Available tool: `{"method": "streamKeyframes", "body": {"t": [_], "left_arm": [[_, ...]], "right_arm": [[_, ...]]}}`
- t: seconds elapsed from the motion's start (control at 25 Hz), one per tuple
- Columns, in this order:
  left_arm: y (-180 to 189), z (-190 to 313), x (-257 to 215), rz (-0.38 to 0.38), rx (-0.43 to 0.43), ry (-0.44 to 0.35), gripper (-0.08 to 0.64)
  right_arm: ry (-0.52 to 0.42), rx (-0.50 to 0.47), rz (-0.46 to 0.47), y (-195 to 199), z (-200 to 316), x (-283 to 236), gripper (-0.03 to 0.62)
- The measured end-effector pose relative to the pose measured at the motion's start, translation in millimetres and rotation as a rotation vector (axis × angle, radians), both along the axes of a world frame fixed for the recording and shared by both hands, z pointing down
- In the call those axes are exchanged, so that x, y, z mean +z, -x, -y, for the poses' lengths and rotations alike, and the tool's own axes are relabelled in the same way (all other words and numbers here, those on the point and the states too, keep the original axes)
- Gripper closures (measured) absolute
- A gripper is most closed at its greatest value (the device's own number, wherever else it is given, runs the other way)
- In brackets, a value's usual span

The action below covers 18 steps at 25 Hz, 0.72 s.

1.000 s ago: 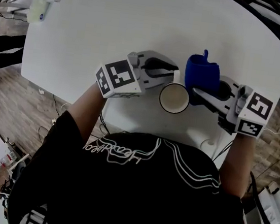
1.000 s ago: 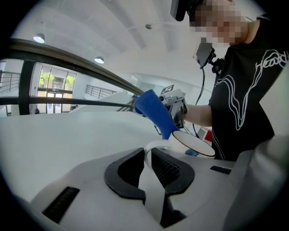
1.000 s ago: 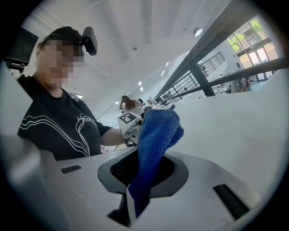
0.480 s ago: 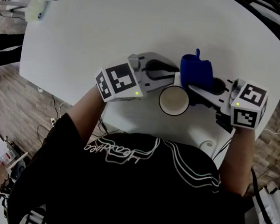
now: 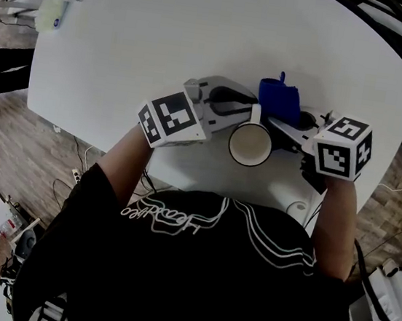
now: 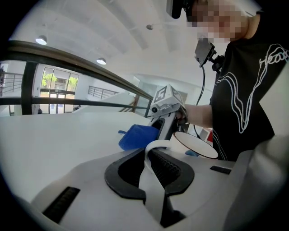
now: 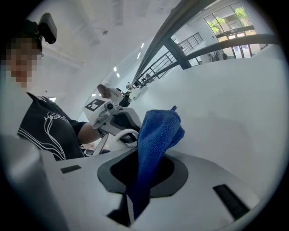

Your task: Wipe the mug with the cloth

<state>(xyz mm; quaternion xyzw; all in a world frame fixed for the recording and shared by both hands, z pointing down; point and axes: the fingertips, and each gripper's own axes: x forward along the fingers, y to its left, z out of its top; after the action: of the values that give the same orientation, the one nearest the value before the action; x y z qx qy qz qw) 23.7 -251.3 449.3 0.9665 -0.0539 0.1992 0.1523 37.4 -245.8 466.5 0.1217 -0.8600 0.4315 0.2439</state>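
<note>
White table (image 5: 203, 31) in a bright hall with railings and tall windows: two hand-held grippers meet at a mug (image 5: 249, 143) near the table's near edge.

The left gripper (image 5: 245, 113) has its jaws pressed onto the mug's white loop handle (image 6: 152, 185), which runs up between the ribbed pads. The mug sits just past them with its open mouth facing up. The right gripper (image 5: 282, 128) pinches a blue cloth (image 5: 279, 100), whose folded bulk stands up out of the jaws. In the head view the cloth lies just beyond the mug's rim on its far right side. Whether it touches the mug cannot be told.
</note>
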Motion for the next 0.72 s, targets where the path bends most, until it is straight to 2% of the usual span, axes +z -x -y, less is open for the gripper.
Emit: {"method": "streamKeyframes", "body": {"t": [0.2, 0.72], "left_arm": [[2, 0, 0, -0.01, -0.019, 0.004, 0.508], [2, -1, -1, 0.046, -0.111, -0.005, 0.515]], "right_arm": [[-0.027, 0.084, 0.01, -7, 0, -6, 0.538], [-0.088, 0.365, 0.192, -44, -20, -60, 0.538]]}}
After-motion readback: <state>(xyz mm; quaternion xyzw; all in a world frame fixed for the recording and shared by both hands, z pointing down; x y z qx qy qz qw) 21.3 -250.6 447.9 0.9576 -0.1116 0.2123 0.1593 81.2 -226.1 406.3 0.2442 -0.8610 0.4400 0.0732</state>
